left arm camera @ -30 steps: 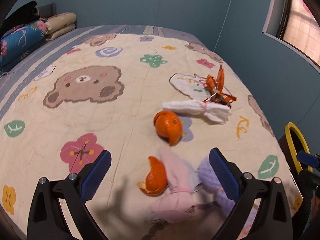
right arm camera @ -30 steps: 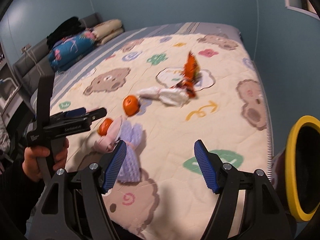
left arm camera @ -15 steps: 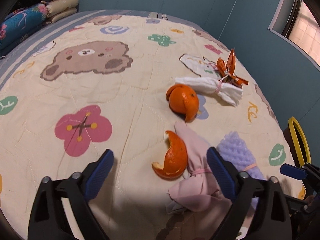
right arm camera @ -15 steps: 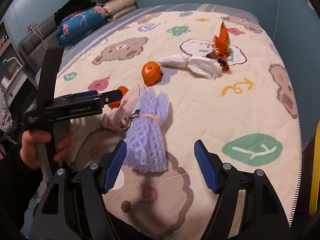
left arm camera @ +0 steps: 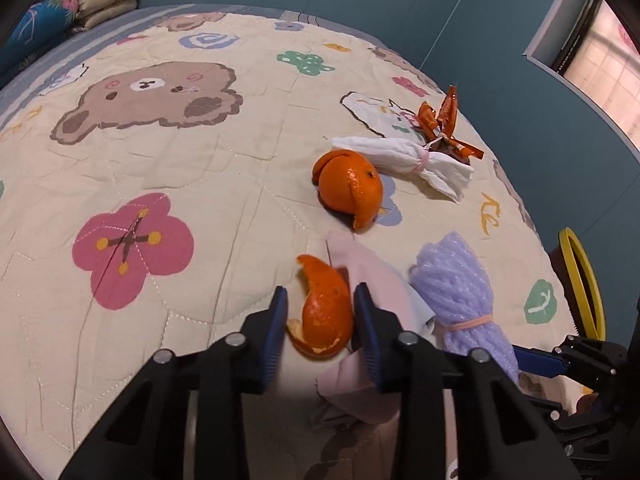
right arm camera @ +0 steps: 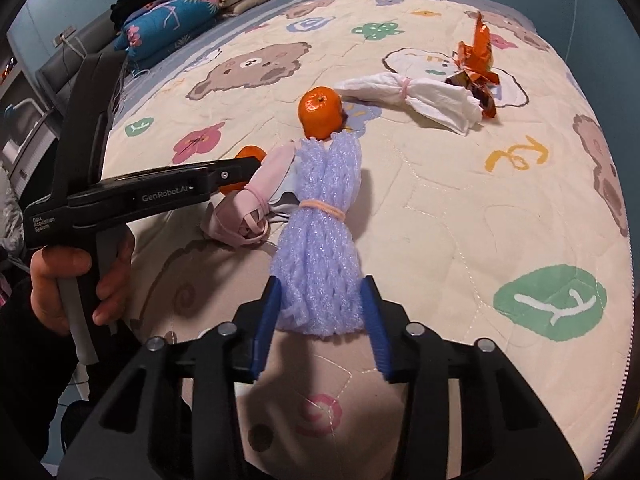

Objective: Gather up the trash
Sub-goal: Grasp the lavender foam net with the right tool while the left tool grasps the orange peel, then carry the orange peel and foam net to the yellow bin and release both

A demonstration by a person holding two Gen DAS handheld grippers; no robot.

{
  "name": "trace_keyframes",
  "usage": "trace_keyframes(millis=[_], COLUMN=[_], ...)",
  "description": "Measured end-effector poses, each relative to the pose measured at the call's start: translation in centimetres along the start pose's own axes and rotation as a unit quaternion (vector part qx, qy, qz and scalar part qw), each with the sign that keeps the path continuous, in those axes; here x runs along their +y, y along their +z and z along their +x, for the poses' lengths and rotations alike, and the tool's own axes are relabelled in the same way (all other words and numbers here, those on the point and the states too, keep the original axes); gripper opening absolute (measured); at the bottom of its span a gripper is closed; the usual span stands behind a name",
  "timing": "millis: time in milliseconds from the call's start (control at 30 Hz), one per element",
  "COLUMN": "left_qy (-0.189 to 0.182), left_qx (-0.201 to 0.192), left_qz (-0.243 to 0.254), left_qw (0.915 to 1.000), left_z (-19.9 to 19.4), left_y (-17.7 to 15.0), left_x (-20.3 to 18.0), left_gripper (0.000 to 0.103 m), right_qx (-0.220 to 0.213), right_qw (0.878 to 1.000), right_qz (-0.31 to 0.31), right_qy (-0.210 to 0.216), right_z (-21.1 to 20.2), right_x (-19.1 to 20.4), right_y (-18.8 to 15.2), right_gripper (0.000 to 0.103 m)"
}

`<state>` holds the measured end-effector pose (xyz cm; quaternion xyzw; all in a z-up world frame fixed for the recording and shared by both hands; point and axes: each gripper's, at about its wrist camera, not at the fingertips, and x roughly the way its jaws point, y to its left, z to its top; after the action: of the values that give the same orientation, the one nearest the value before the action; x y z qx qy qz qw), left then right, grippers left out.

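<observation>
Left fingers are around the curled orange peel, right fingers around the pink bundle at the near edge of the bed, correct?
Not quite. The right gripper has its fingers around the purple foam net bundle, not the pink bundle, which lies beside it; the right wrist view shows this. The left gripper does bracket the curled orange peel. Both are closing.

I see curled orange peel [left arm camera: 325, 312] beside pink cloth bundle [left arm camera: 376, 292]; purple foam net [right arm camera: 320, 240], banded, next to it. Bigger peel [left arm camera: 348, 188], white tied tissue [left arm camera: 404, 156], foil wrapper [left arm camera: 444, 124], probably crumpled, farther back.
</observation>
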<state>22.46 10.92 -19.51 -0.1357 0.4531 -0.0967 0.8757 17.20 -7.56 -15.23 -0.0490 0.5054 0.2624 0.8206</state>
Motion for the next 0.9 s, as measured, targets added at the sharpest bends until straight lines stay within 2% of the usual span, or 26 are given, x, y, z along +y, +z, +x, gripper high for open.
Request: trace_keyframes(millis=[67, 200, 900], left_qy=[-0.002, -0.005, 0.016], left_qx=[-0.002, -0.008, -0.053], left_qz=[0.001, 0.004, 0.006], left_qw=[1.0000, 0.9999, 0.9985], left_z=[0.0, -0.5, -5.4], left_y=[-0.1, -0.1, 1.5], left_x=[-0.1, -0.4, -0.8], left_gripper=[0.021, 0.017, 0.015], right_qx=[0.001, -0.008, -0.075], right_qw=[1.000, 1.000, 0.997], right_qz=[0.002, -0.005, 0.013], right_qy=[0.003, 0.005, 0.029], right_z=[0.1, -0.4, -5.9], right_x=[0.0, 0.2, -1.0], right_y=[0.0, 0.0, 0.1], right_gripper=[0.028, 0.019, 0.018])
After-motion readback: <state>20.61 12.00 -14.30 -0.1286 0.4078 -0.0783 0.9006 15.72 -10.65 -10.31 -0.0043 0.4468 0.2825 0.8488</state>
